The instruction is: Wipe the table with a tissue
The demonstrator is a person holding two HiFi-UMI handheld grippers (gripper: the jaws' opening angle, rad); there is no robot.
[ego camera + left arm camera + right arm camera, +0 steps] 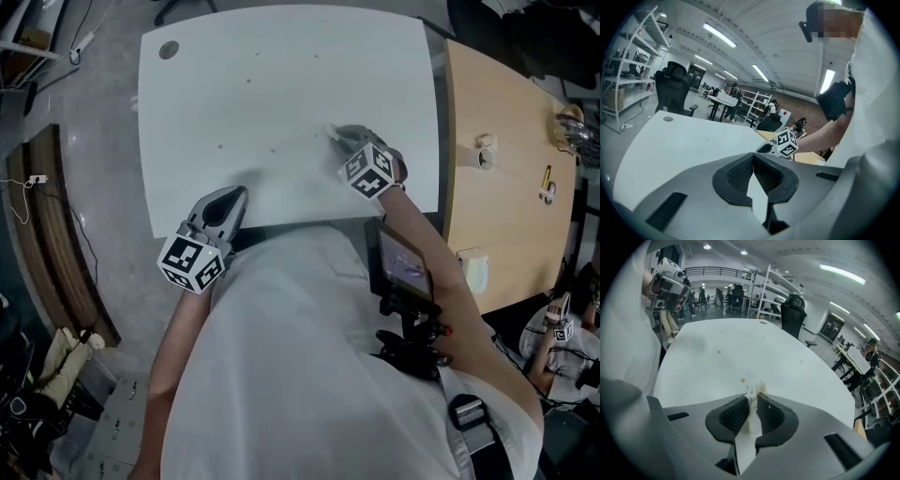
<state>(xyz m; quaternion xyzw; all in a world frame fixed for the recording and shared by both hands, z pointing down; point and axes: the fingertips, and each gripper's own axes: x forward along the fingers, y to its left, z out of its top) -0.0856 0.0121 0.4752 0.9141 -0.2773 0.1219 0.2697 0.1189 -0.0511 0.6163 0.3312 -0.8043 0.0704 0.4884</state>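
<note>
1. Right gripper: I hold it over the middle-right part of the white table, with its jaws pointing away from my body. In the right gripper view the two jaws are clamped on a crumpled white tissue. The tissue is pinched between the ribbed pads, a small tuft sticks out past the jaw tips, and a strip hangs down in the gap behind them.

2. Tissue position: in the head view the tuft lies at the jaw tips, low against the table top. It appears to touch the surface, but contact cannot be confirmed from either view.

3. Left gripper: I hold it at the near edge of the table, on my left, well apart from the right gripper. In the left gripper view its jaws are together at the tips and nothing is between them. Only the pale table surface shows through the wedge-shaped gap below the pads.

4. Table surface: several small brown specks are scattered on it. One lies just beyond the tissue and another farther off to the left. A round grey disc sits in the far left corner.

5. Surroundings: a wooden table stands just beside the white one on my right.
</note>
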